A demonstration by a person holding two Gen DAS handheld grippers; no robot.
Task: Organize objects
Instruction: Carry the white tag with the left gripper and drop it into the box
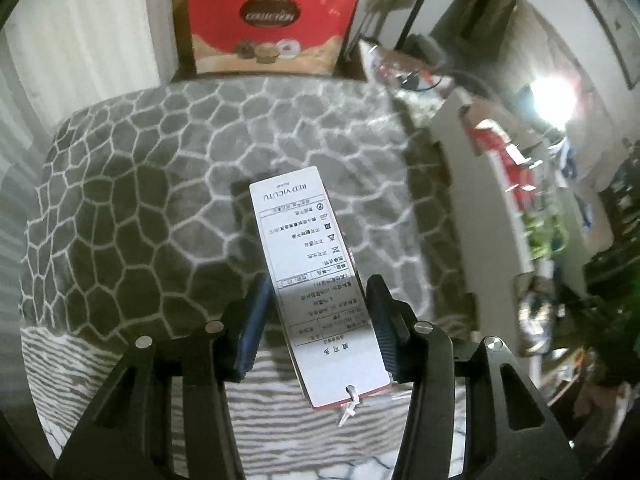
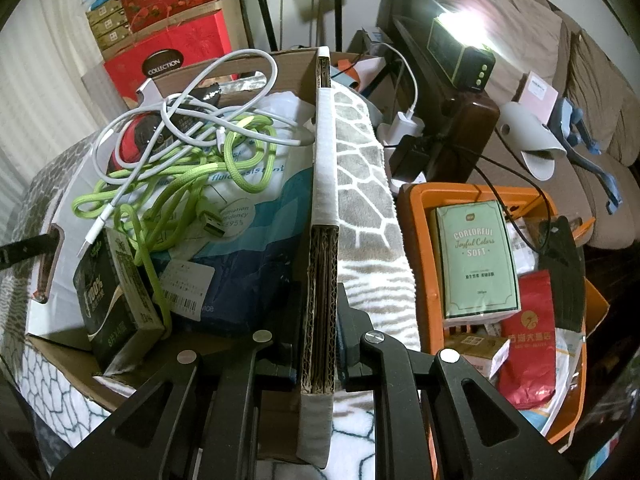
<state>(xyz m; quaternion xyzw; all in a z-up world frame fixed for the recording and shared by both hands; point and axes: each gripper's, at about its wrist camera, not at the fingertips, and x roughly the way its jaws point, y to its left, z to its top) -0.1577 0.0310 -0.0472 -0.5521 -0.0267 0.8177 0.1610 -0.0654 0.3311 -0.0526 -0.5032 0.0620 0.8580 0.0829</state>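
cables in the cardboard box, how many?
2, both tangled on top inside the cardboard box: white cable looped over the green braided cable. More may be buried underneath.

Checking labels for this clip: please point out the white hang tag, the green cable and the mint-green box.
white hang tag [image 1: 308,264], left wrist view, printed face
green cable [image 2: 180,184], right wrist view, braided loop
mint-green box [image 2: 476,256], right wrist view, front label

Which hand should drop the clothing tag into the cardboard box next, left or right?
Left. The left gripper has the clothing tag between its fingers above the grey blanket, while the right gripper is clamped on the cardboard box wall, steadying it.
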